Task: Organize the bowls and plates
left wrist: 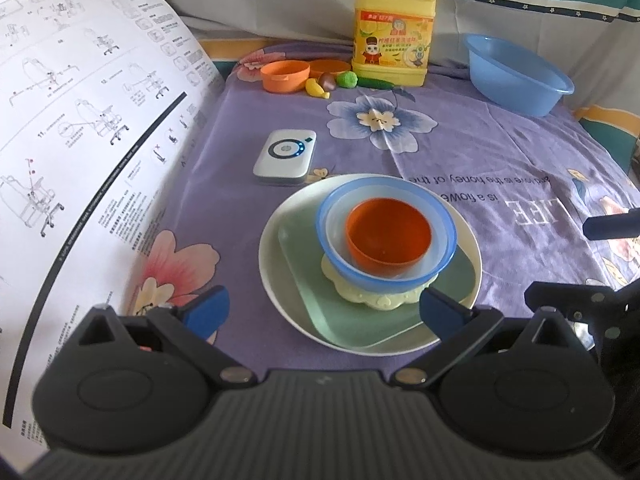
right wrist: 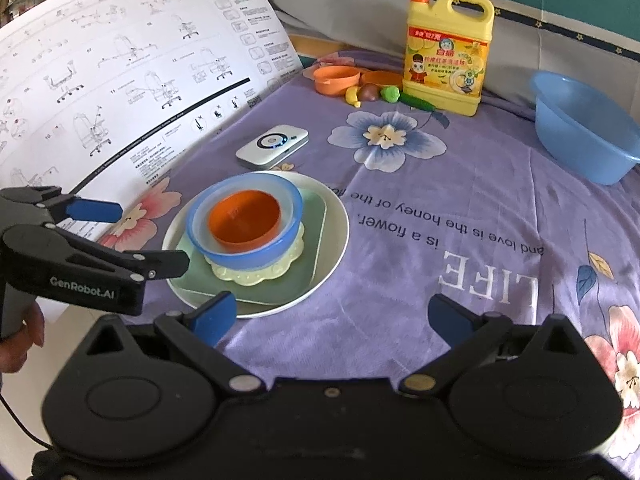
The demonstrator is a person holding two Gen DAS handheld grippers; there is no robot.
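**Both grippers empty, stack assembled on plate**

Left gripper (left wrist: 324, 306): fingers spread wide, holding nothing, tips just short of the near edge of the stack. Right gripper (right wrist: 332, 314): fingers likewise apart and empty, over bare purple cloth (right wrist: 460, 200), stack ahead to its left.

Stack, bottom up: round white plate (left wrist: 272, 264), green square tray (left wrist: 316, 300) (one corner points toward the left gripper), pale yellow scalloped dish (left wrist: 368, 300), blue bowl (left wrist: 340, 264), orange bowl (left wrist: 388, 236). All nested mouths-up, upright.

Behind the stack: white device (left wrist: 285, 156). Far edge: yellow detergent jug (left wrist: 394, 28), toy fruit beside it, tilted blue basin (left wrist: 516, 76).
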